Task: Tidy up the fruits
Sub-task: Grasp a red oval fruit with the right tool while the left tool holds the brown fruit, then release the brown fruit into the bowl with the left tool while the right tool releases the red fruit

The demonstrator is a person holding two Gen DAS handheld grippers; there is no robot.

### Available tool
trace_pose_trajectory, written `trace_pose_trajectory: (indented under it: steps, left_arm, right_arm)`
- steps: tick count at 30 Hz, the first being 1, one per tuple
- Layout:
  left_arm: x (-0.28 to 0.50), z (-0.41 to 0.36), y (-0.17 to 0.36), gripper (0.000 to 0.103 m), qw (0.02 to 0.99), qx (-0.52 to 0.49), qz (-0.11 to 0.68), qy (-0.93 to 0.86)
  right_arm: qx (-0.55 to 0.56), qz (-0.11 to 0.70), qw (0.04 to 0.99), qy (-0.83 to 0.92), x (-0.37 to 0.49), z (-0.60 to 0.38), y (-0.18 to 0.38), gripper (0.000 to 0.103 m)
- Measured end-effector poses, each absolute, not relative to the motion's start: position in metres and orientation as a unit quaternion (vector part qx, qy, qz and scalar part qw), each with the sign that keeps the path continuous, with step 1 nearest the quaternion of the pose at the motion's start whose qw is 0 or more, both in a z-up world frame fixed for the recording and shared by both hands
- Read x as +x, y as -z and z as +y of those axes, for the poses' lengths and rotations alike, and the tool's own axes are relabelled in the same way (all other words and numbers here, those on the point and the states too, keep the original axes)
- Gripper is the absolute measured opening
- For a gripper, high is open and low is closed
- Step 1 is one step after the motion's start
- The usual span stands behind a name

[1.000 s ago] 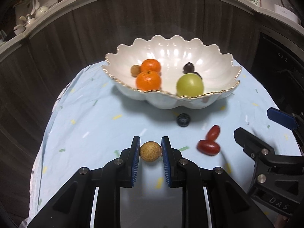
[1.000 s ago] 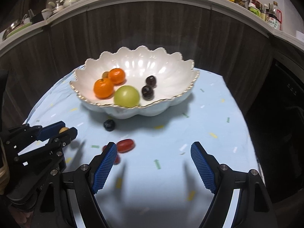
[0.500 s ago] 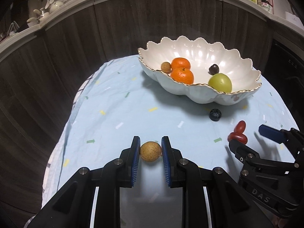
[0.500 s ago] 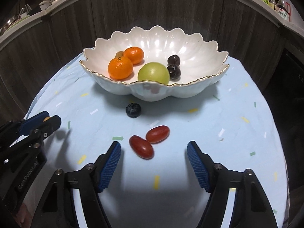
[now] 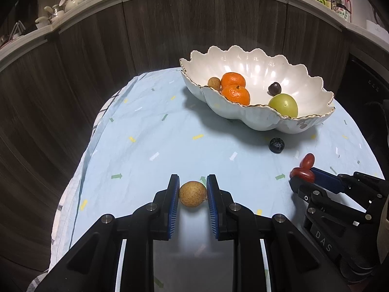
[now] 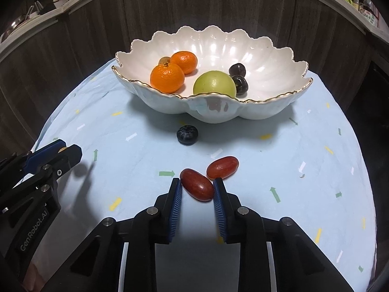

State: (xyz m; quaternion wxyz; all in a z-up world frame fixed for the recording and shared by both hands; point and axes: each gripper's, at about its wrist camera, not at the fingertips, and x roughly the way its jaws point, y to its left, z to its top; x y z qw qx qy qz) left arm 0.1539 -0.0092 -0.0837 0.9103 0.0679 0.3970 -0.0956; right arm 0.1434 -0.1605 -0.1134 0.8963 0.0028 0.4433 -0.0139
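Observation:
My left gripper is shut on a small tan longan, held above the pale blue cloth. The right gripper has closed on the nearer red grape tomato, its pads touching both sides. A second red tomato lies touching it on the cloth. A blueberry sits in front of the white scalloped bowl. The bowl holds two mandarins, a green fruit, two dark cherries and a longan.
The round table's blue cloth ends close behind the bowl at a dark wood panel wall. A counter shelf with bottles and crockery runs above. The left gripper's body stands at the left of the right wrist view.
The right gripper's jaws closed from wide open onto the nearer red tomato after sinking toward it. The left gripper drew back to the left with the longan, so the bowl sits farther right.

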Motion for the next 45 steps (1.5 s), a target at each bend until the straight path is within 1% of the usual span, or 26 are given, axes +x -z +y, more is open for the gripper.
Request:
trace_pose_trajectory:
  steps: [10,24,35,45]
  left_arm:
    - [0.15,-0.013,0.079,0.024,0.912,0.07,0.392,0.102]
    - [0.156,-0.035,0.039,0.024,0.92,0.065,0.365,0.125]
    - [0.184,-0.065,0.009,0.024,0.929,0.07,0.333,0.148]
    - [0.225,-0.087,0.016,0.024,0.923,0.079,0.342,0.156]
  right_arm:
    - [0.008,0.436,0.9,0.007,0.135,-0.163,0.103,0.028]
    - [-0.007,0.373,0.928,0.013,0.129,-0.175,0.045,0.028]
    - [0.003,0.35,0.936,0.037,0.152,-0.21,0.022,0.028]
    - [0.002,0.344,0.938,0.047,0.185,-0.229,0.018,0.028]
